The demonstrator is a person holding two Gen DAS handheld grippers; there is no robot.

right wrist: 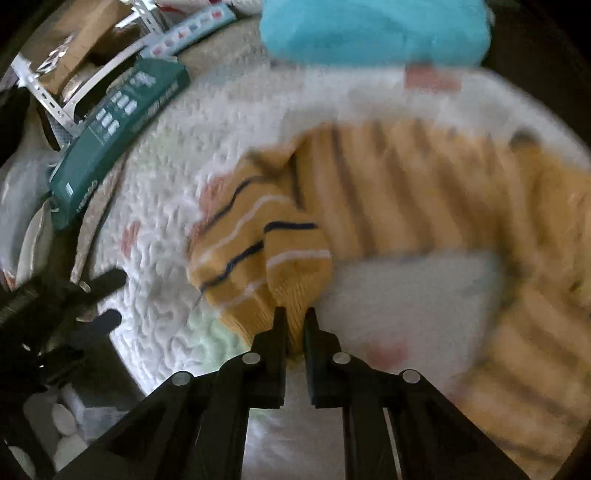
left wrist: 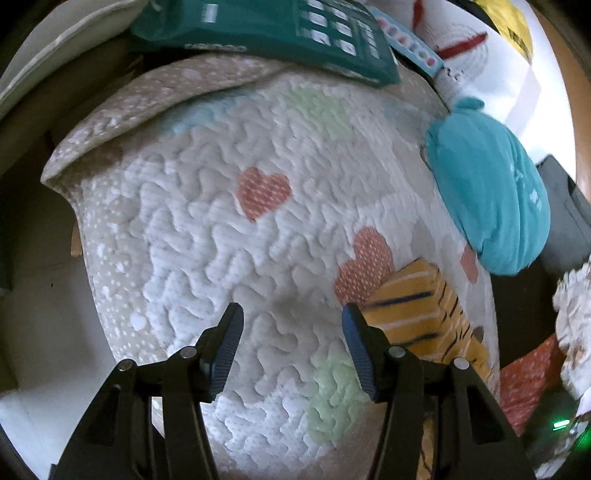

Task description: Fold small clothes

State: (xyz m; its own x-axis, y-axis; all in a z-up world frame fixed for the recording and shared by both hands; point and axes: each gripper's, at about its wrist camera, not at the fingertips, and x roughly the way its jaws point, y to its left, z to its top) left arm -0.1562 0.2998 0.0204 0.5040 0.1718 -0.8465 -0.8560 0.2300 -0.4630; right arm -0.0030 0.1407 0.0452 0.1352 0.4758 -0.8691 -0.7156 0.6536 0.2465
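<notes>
A small mustard-yellow sweater (right wrist: 399,192) with dark and white stripes lies on a quilted mat (right wrist: 159,229) with hearts. My right gripper (right wrist: 294,314) is shut on the sweater's sleeve cuff (right wrist: 295,266) and holds it lifted over the mat. The view is blurred from motion. My left gripper (left wrist: 291,321) is open and empty, hovering over the quilted mat (left wrist: 207,221); the sweater's edge (left wrist: 417,306) lies just right of its right finger. The left gripper also shows at the left edge of the right wrist view (right wrist: 107,295).
A folded teal garment (left wrist: 491,192) rests on the mat's far right side, also seen in the right wrist view (right wrist: 373,29). A dark green box (left wrist: 273,33) lies at the mat's far edge. The mat's left edge (left wrist: 88,236) drops off. Clutter surrounds the mat.
</notes>
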